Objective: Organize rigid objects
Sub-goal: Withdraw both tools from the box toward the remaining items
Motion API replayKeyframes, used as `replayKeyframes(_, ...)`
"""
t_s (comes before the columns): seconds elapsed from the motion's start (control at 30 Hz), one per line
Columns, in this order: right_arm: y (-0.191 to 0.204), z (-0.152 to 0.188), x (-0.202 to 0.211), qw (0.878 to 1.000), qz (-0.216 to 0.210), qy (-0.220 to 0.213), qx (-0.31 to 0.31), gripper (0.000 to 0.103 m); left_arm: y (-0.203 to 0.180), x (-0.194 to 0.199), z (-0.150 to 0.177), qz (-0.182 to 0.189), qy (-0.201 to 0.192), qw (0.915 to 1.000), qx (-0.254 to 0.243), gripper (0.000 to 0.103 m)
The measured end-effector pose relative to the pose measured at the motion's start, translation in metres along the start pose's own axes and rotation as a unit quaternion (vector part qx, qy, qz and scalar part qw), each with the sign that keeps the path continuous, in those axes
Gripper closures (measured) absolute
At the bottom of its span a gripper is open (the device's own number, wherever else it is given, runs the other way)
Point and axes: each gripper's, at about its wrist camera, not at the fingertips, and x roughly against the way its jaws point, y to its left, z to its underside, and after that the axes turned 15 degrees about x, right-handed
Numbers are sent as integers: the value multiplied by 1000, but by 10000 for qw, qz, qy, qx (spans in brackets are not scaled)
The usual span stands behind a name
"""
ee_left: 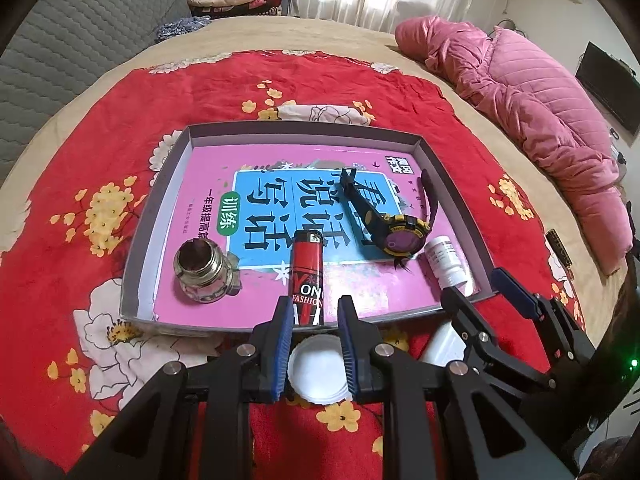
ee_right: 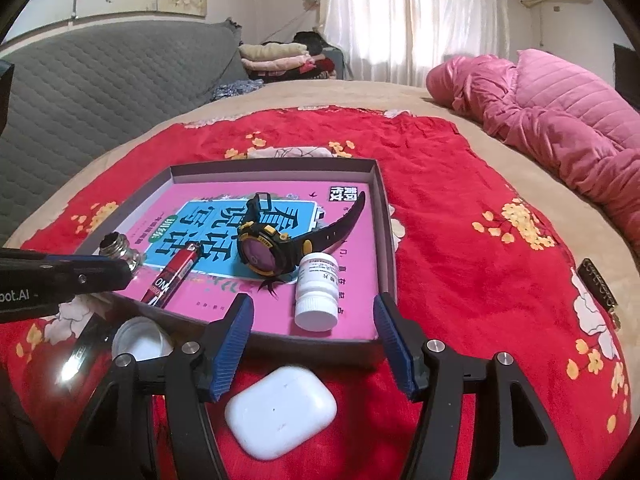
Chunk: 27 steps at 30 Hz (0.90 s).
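Two hand-held grippers: left (ee_left: 313, 344) clamps red lighter (ee_left: 307, 276); right (ee_right: 316, 344) wide, earbud case (ee_right: 280, 412) below at 6 o'clock—I'd center first.

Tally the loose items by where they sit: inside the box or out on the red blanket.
Inside the box: 4 – glass jar, red lighter, wristwatch, white pill bottle
On the red blanket: 2 – white cap, white earbud case
Total: 6
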Motion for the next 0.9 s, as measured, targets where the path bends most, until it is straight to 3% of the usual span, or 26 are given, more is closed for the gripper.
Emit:
replayKeyframes(0.13, 6, 0, 8, 10000, -63, -47, 48, 29, 2, 0, 1, -31, 73, 9999, 66, 80)
replayKeyframes(0.4, 6, 1, 18, 9998, -131, -153, 6, 28, 9, 12, 0, 15, 3, 9999, 150, 80)
replayKeyframes(0.47, 5, 2, 21, 9997, -147, -204, -47, 28, 13, 16, -2, 67, 41, 9997, 229, 75)
replayKeyframes(0.57, 4, 2, 23, 9995, -195, -234, -44, 28, 18, 19, -7, 141, 14, 9993, 359, 60)
replayKeyframes(0.9, -1, 1, 31, 9985, -265, -448, -186, 27, 28, 25, -16, 182, -78, 9983, 555, 59)
